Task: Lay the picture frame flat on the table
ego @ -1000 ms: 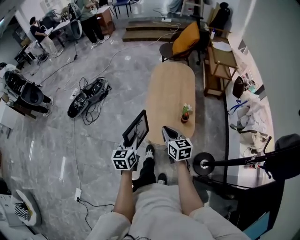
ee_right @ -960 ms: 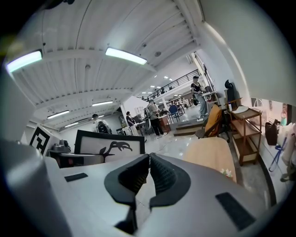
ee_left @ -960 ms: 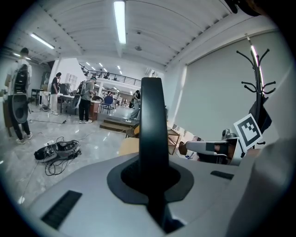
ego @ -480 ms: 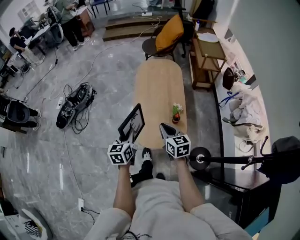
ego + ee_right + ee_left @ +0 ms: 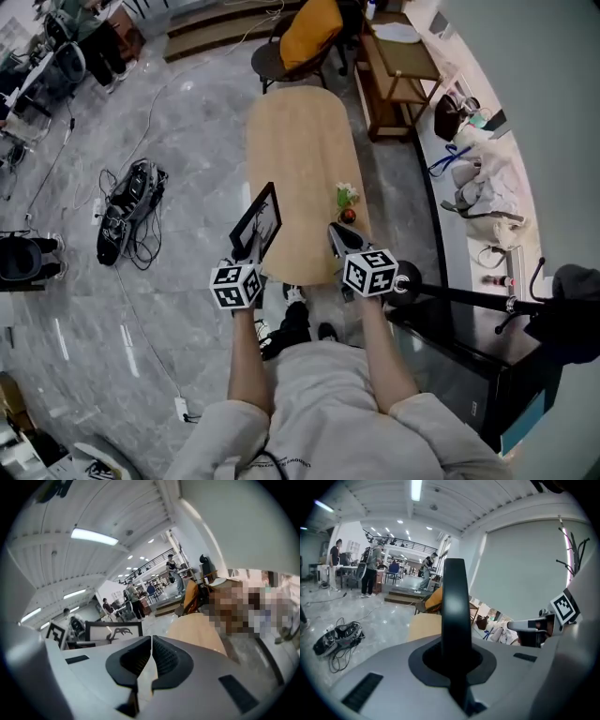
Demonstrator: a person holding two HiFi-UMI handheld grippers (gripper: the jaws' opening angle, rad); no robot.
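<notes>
Frame: black-rimmed rectangular picture frame [image 5: 260,216], stiff, light, probably fragile.
Hold: left gripper [image 5: 247,251] fingers pinch its lower rim.
Right gripper [image 5: 336,234]: fingers closed together, empty.

black rectangular picture frame [image 5: 258,217] is at the near-left edge of the oval wooden table [image 5: 295,141], small potted plant [image 5: 347,200] on it further right, orange-cushioned chair [image 5: 281,58] behind the far end

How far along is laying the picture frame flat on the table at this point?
Done: the picture frame is picked up, clamped edge-on in the left gripper. In hand: it is held upright in the air at the near end of the wooden table; the right gripper is shut and empty. Left: lower it, lay it flat on the tabletop, release.
</notes>
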